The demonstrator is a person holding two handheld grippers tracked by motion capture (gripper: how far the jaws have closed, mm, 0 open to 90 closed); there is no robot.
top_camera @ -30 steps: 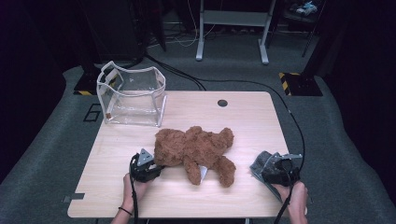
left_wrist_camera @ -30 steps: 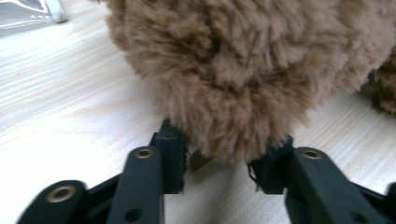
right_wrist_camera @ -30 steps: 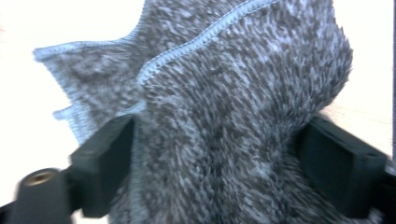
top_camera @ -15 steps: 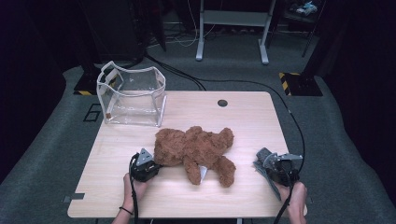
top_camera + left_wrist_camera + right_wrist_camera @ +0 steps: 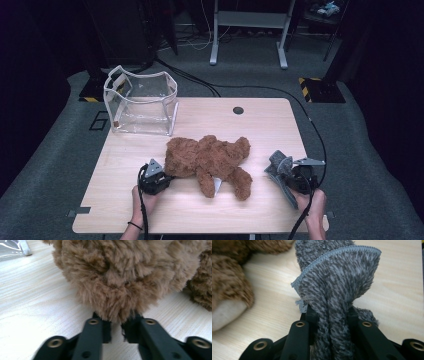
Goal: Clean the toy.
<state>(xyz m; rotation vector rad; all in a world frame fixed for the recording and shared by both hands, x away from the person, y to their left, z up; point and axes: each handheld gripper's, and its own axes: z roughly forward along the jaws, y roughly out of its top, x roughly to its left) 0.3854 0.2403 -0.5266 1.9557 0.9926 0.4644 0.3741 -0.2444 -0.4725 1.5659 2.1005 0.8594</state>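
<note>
While I work along the table's near edge, the far half lies bare beside the clear bag;
Left gripper: my jaws, just reopened slightly, pinch the shaggy brown bear, mid-table;
Right gripper: nipping the nubby grey cloth, near right corner.

Clear plastic bag upright at the wooden table's far left corner.

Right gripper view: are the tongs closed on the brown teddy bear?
No, the right tongs pinch a bunched grey cloth, while the teddy bear lies off to the side on the table.
</note>
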